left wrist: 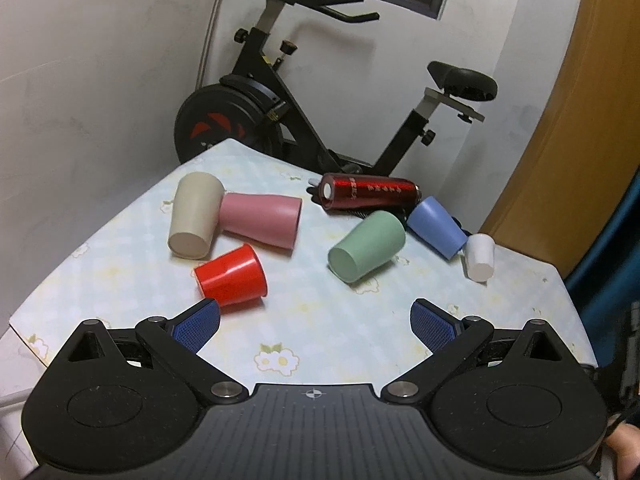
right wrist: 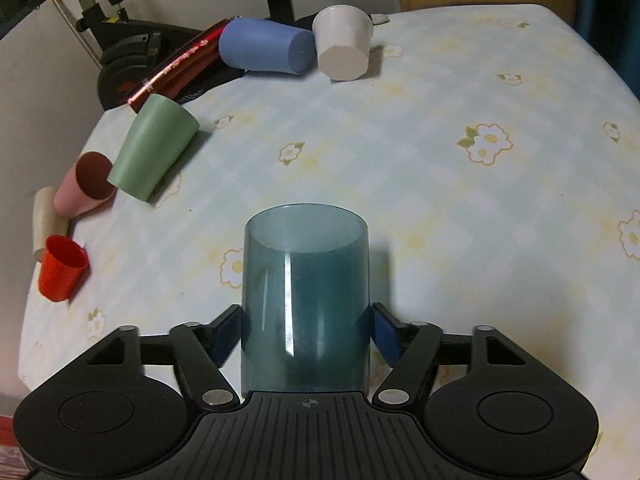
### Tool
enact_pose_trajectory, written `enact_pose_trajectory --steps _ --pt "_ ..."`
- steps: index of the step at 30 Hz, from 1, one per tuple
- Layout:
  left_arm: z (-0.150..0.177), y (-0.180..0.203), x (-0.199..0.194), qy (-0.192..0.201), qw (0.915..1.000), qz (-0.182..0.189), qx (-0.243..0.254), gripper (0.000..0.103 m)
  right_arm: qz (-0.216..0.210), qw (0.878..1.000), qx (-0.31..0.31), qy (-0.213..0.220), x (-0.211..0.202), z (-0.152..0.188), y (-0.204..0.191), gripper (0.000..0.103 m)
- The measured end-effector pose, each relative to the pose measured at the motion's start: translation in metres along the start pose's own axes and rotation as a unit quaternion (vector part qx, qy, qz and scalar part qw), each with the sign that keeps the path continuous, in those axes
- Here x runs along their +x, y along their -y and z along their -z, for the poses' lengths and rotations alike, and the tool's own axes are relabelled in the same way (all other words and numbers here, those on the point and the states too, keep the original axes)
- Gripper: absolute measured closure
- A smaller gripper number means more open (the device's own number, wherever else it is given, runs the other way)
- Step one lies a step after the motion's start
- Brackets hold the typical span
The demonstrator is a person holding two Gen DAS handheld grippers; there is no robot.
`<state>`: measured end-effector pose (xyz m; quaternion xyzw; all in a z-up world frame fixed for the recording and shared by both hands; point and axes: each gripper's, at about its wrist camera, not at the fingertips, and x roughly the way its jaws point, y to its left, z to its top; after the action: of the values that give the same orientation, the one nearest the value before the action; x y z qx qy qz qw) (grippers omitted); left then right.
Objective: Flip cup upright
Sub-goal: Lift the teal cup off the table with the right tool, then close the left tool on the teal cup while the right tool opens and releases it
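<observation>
gripping the teal cup (right wrist: 304, 304) between closed jaws, the right gripper (right wrist: 306, 336) should set it down level (left gripper (left wrist: 316, 326) gapes wide, idle).

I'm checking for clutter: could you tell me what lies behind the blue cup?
Behind the blue cup lies the red bottle on something dark, mostly covered and unidentifiable.

Left gripper (left wrist: 316, 322) gapes wide over the flowered tablecloth (left wrist: 312, 280), red cup (left wrist: 232, 276) on its side just beyond its left finger, green cup (left wrist: 366, 247) farther right, exercise bike (left wrist: 304, 120) behind the table.
</observation>
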<state>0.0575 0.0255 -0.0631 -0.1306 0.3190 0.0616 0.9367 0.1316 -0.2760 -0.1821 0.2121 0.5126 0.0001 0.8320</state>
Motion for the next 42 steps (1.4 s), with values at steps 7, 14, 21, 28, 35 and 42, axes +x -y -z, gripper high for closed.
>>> enact_pose_trajectory --steps 7,14,21,28,35,42 --pt "0.005 0.017 0.009 -0.009 0.9998 0.007 0.018 0.001 -0.03 0.997 -0.021 0.072 -0.039 -0.001 0.006 0.021" --pt "0.012 0.038 0.026 -0.03 0.9985 0.035 0.03 0.001 -0.002 0.975 -0.028 0.221 -0.089 0.012 0.033 0.017" --pt "0.02 0.073 0.045 -0.048 0.9948 0.062 0.065 0.001 0.059 0.953 -0.05 0.293 -0.094 0.041 0.062 0.012" --pt "0.029 0.1 0.067 -0.072 0.9905 0.086 0.08 0.002 0.064 0.952 -0.053 0.294 -0.095 0.043 0.087 0.012" --pt "0.038 0.124 0.092 -0.112 0.9838 0.107 0.091 0.005 0.087 0.95 -0.063 0.294 -0.101 0.042 0.093 0.009" --pt "0.042 0.139 0.109 -0.137 0.9794 0.114 0.095 0.005 0.104 0.95 -0.046 0.291 -0.105 0.041 0.108 0.009"
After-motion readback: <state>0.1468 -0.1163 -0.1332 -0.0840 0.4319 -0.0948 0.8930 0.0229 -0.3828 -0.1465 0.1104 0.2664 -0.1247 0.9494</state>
